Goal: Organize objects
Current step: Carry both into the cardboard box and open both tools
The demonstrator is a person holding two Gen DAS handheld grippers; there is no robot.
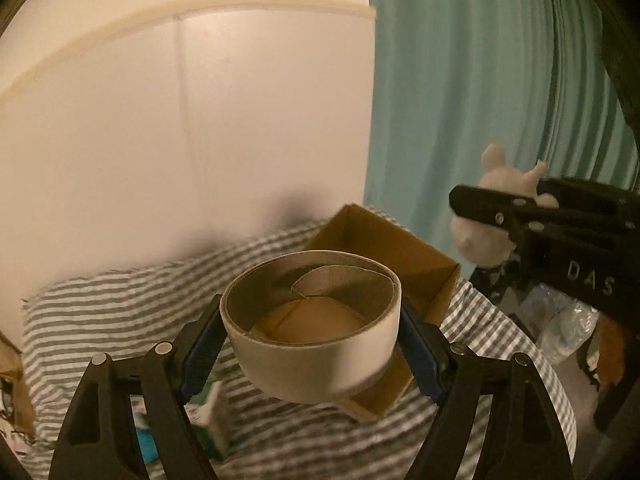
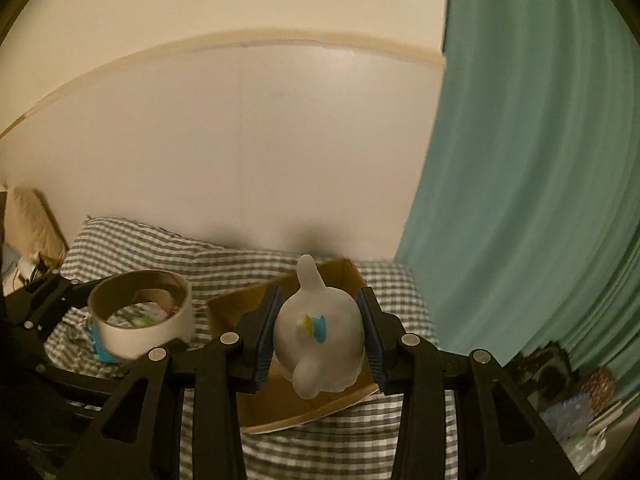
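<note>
Left wrist view: the left gripper (image 1: 310, 344) is clamping a roll of tape (image 1: 312, 322) between its blue pads (image 1: 200, 354), holding it in the air with its open core facing upward, above the near corner of an open cardboard box (image 1: 424, 264). The box is sitting on a grey-and-white checked cloth (image 1: 100, 320). To the right, the right gripper (image 1: 500, 204) is gripping a white toy figure (image 1: 480, 236) in front of a teal curtain (image 1: 480, 80).

Right wrist view: the right gripper (image 2: 320, 332) is closing its pads (image 2: 266, 332) on both sides of the white toy figure (image 2: 320, 328), which is carrying a small blue-and-yellow mark on its body. The figure is hanging directly over the cardboard box (image 2: 256, 400), not touching it. To the left, the left gripper (image 2: 52, 300) is holding the roll of tape (image 2: 144, 320) above the checked cloth (image 2: 140, 244), beside the box's left wall. A pale wall (image 2: 240, 140) is filling the background.
</note>
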